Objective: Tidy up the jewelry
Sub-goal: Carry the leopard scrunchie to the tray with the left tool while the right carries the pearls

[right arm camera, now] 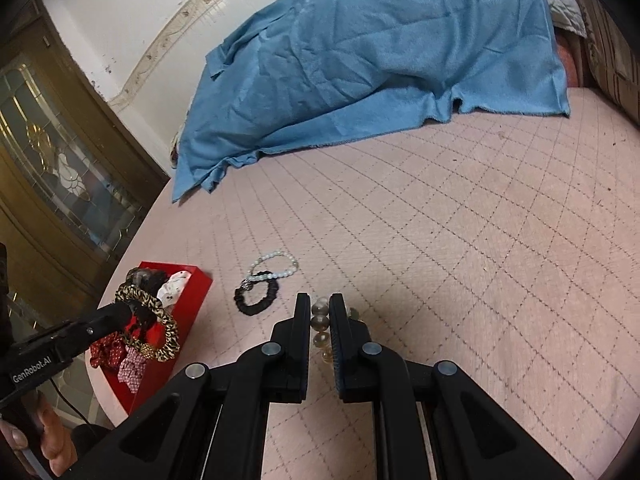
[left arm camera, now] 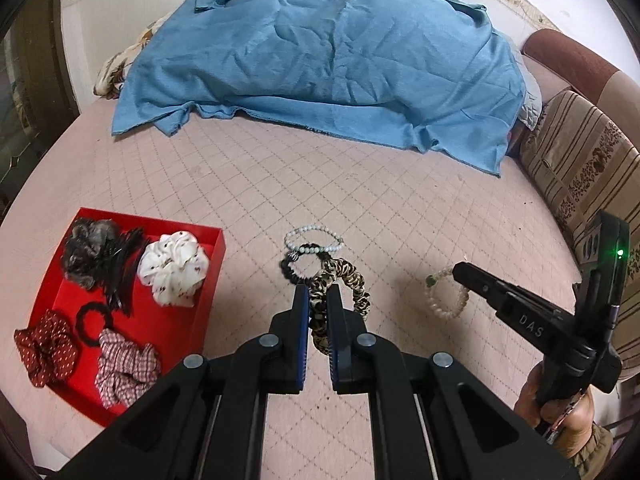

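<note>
My left gripper (left arm camera: 318, 292) is shut on a leopard-print scrunchie (left arm camera: 344, 300), which hangs from its tips; in the right wrist view that scrunchie (right arm camera: 162, 330) hangs over the red box (right arm camera: 196, 296). The red box (left arm camera: 180, 320) holds several scrunchies. My right gripper (right arm camera: 320, 300) is shut on a bracelet of pale, translucent beads (right arm camera: 320, 322). From the left wrist view this bracelet (left arm camera: 444, 304) dangles below the right gripper (left arm camera: 459, 270), above the bed. A white bead bracelet (left arm camera: 316, 238) and a black bead bracelet (left arm camera: 290, 270) lie together on the pink quilt.
A crumpled blue blanket (left arm camera: 320, 60) covers the far half of the bed. Striped cushions (left arm camera: 580, 168) line the right side. A wooden door with glass panels (right arm camera: 52, 168) stands beyond the bed's left edge. A hand (left arm camera: 568, 412) grips the right tool's handle.
</note>
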### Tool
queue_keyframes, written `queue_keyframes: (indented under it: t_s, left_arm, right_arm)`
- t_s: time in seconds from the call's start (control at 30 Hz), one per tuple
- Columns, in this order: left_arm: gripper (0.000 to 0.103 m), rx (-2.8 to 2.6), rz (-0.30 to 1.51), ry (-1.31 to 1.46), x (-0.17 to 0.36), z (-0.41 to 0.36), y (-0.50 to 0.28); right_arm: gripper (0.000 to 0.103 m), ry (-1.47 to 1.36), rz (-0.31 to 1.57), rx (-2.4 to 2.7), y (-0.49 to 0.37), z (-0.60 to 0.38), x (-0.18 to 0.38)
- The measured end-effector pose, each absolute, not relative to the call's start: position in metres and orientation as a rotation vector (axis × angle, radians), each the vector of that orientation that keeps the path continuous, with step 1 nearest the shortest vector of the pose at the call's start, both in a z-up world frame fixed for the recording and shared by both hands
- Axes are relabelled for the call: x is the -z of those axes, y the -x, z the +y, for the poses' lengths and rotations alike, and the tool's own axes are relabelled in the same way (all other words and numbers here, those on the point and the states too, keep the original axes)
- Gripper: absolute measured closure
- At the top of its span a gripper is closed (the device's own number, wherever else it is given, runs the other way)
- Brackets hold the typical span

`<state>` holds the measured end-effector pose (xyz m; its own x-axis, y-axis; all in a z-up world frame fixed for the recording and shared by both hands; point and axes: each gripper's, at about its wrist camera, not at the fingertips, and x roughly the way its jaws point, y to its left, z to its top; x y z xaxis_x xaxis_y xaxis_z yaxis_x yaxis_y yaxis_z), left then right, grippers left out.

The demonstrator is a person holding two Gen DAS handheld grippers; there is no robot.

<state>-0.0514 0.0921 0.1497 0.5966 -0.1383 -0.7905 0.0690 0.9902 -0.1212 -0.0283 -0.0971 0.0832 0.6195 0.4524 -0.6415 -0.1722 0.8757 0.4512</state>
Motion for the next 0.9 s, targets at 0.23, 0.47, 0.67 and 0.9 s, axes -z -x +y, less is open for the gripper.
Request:
queue_keyframes:
  t_s: [0.23,0.47,0.67,0.9]
  left_arm:
    - [0.095,0.081,0.906,0.061,-0.151,0.101,0.073]
    - [0.095,0.017,0.867,-0.015,-0.150,0.111,0.092]
    - [0.095,-0.018,0.839,-0.045,-0.152,0.124,0.103]
    - [0.095,-0.049,0.832,-0.005,-0.149,0.150,0.109]
  right_arm:
    - [0.093,-0.313,0.801,-0.374,0.048,-0.085,-0.095]
    - [0.093,-0.254,0.807,-0.368,0.066,-0.069,-0.091]
    - [0.093,-0.228,0.824,-0.366,0.086,-0.057,-0.083]
    - [0.093,-0.215,0.815,-0.367,0.106,-0.048,-0.090]
